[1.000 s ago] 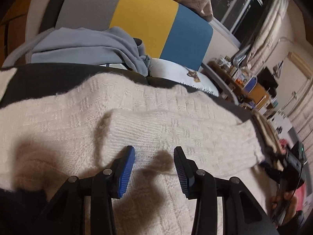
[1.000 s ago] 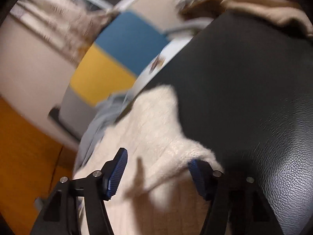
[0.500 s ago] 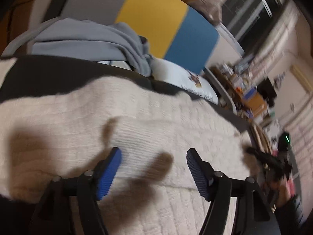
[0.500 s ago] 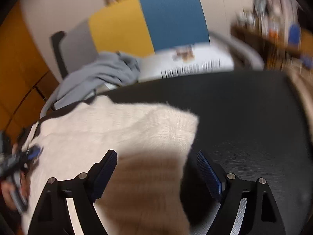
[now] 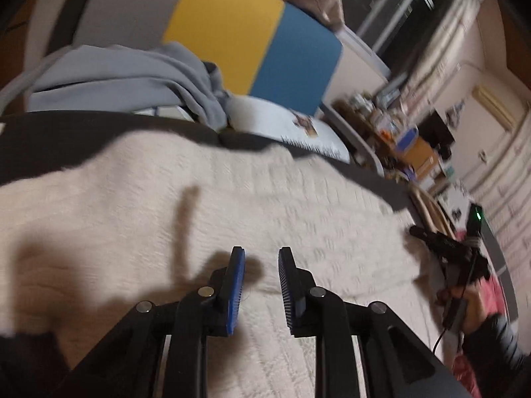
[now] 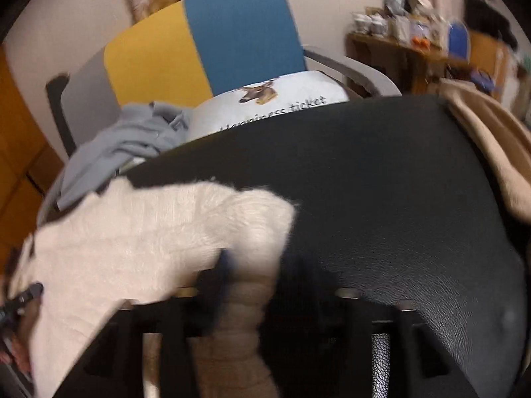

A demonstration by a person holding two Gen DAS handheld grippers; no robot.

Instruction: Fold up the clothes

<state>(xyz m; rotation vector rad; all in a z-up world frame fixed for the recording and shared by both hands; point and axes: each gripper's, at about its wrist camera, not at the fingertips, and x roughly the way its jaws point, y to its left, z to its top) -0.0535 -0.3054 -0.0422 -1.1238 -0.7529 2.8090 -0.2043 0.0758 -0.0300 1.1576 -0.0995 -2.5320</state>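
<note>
A cream knitted sweater [image 5: 232, 199] lies spread over a black leather surface [image 5: 39, 139]. My left gripper [image 5: 261, 285] hovers just over the sweater's near part, its blue pads a narrow gap apart with nothing between them. My right gripper [image 6: 252, 275] is shut on the sweater's corner [image 6: 245, 225], which bunches up and hangs between the fingers; it also shows in the left wrist view [image 5: 444, 248] at the sweater's right edge. The sweater [image 6: 126, 242] fills the lower left of the right wrist view, on the black surface [image 6: 381, 182].
A grey garment [image 5: 126, 79] and a white printed shirt [image 5: 285, 126] lie behind, against a grey, yellow and blue chair back [image 5: 225, 26]. A beige cloth [image 6: 491, 146] drapes at the right edge. A cluttered wooden shelf [image 6: 415, 43] stands beyond.
My left gripper's pads have narrowed from wide open. My right gripper has closed on the sweater's corner and lifted it. The folded sleeve seen earlier lies flatter.
</note>
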